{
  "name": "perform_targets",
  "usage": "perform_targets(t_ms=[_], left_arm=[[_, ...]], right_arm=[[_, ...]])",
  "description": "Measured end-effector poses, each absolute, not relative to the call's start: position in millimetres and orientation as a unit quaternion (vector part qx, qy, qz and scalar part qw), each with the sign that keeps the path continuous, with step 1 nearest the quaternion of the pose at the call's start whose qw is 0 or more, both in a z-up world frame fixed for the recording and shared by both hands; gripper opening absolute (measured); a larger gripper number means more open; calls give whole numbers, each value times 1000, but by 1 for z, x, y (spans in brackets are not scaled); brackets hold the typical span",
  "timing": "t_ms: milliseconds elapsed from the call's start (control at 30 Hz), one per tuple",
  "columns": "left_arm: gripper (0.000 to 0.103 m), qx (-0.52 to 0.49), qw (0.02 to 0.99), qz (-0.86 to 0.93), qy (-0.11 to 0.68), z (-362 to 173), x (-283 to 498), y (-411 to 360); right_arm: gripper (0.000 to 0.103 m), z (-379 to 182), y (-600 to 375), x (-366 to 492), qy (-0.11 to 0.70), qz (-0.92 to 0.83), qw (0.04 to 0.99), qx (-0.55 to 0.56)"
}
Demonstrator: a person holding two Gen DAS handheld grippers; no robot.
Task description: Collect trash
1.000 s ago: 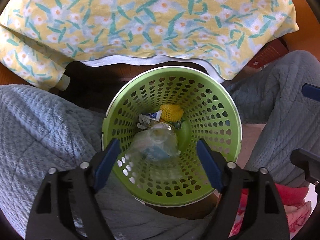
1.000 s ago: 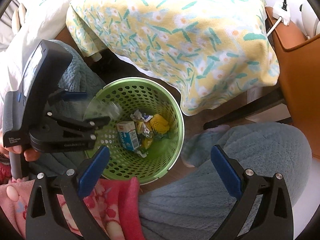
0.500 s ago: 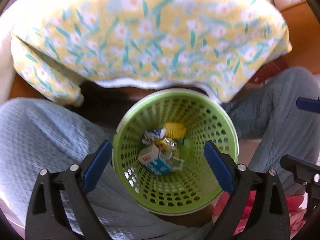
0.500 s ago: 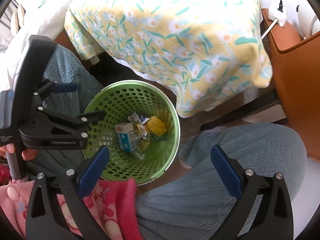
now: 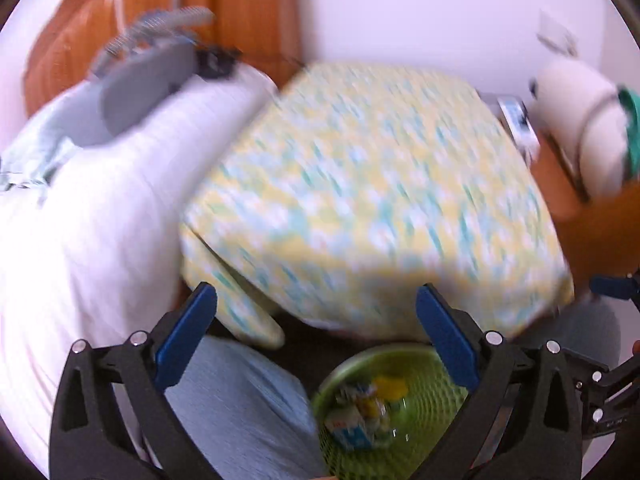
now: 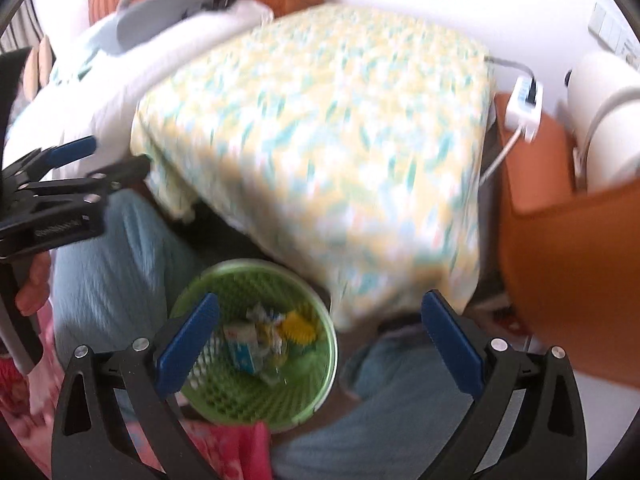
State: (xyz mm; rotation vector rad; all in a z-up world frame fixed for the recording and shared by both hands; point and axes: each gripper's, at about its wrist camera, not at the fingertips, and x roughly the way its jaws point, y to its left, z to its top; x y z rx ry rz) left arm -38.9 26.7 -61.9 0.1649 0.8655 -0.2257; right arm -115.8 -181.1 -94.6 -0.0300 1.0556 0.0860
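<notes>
A green perforated basket (image 6: 316, 384) stands on the floor between the person's knees; it also shows at the bottom of the left wrist view (image 5: 436, 396). Inside lie a small blue and white carton (image 6: 244, 350), crumpled wrappers and a yellow piece (image 6: 298, 326). My left gripper (image 5: 316, 316) is open and empty, raised above and left of the basket; it also shows in the right wrist view (image 6: 92, 168). My right gripper (image 6: 320, 324) is open and empty above the basket. Both views are blurred.
A table under a yellow flowered cloth (image 6: 328, 140) stands behind the basket. White bedding (image 5: 100, 200) with a grey object lies at the left. An orange cabinet (image 6: 568, 272) with a white power strip (image 6: 524, 108) is at the right. The person's grey-blue trouser legs (image 6: 116, 264) flank the basket.
A clear plastic piece left my left gripper and dropped into the basket. Both grippers then lifted and tilted up, so the basket slid low in both views and the table top came into sight.
</notes>
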Motion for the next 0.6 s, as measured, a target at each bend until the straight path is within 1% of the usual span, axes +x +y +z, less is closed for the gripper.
perform_targets(t_ms=[167, 400, 600], left_arm=[[95, 70, 919, -70, 381, -19, -20, 40], [95, 63, 938, -24, 340, 23, -7, 45], [95, 56, 945, -2, 323, 48, -6, 40]], right_arm=[[100, -62, -182, -85, 465, 29, 885, -7], [100, -21, -190, -33, 431, 43, 899, 58], [100, 4, -176, -11, 405, 35, 913, 29]])
